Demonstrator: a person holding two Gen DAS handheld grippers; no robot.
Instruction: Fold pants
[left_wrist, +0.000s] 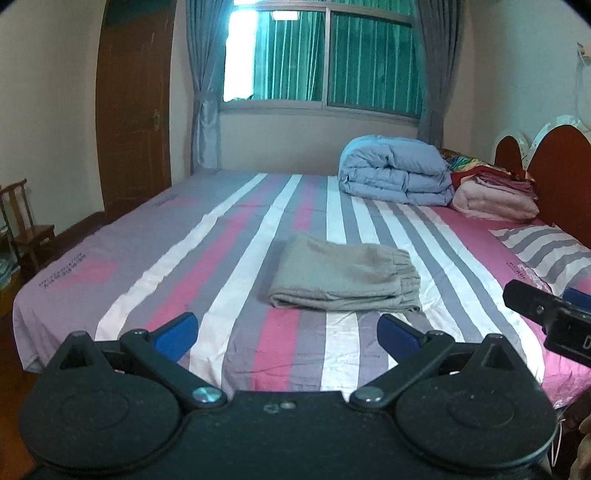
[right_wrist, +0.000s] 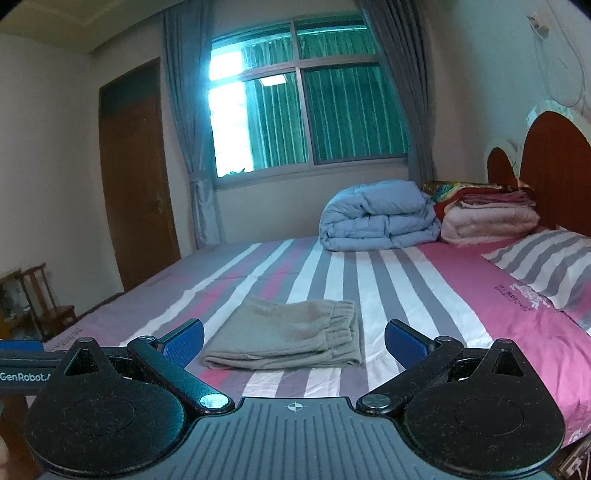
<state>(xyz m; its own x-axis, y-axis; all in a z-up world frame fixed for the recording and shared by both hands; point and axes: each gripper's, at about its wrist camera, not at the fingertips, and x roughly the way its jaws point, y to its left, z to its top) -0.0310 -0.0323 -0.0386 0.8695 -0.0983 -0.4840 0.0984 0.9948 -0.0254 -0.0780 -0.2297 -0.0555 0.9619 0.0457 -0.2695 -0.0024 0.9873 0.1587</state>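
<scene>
Grey-beige pants (left_wrist: 343, 277) lie folded into a compact rectangle on the striped bed sheet (left_wrist: 207, 266), waistband to the right. They also show in the right wrist view (right_wrist: 291, 339). My left gripper (left_wrist: 288, 338) is open and empty, held back above the near edge of the bed, short of the pants. My right gripper (right_wrist: 295, 343) is open and empty too, just short of the pants. The right gripper's body (left_wrist: 550, 314) shows at the right edge of the left wrist view.
A folded blue duvet (left_wrist: 395, 170) and a stack of pink blankets (left_wrist: 495, 199) lie at the far right by the headboard (left_wrist: 557, 166). A striped pillow (left_wrist: 546, 251) lies at the right. A wooden chair (left_wrist: 26, 229) stands on the floor at the left.
</scene>
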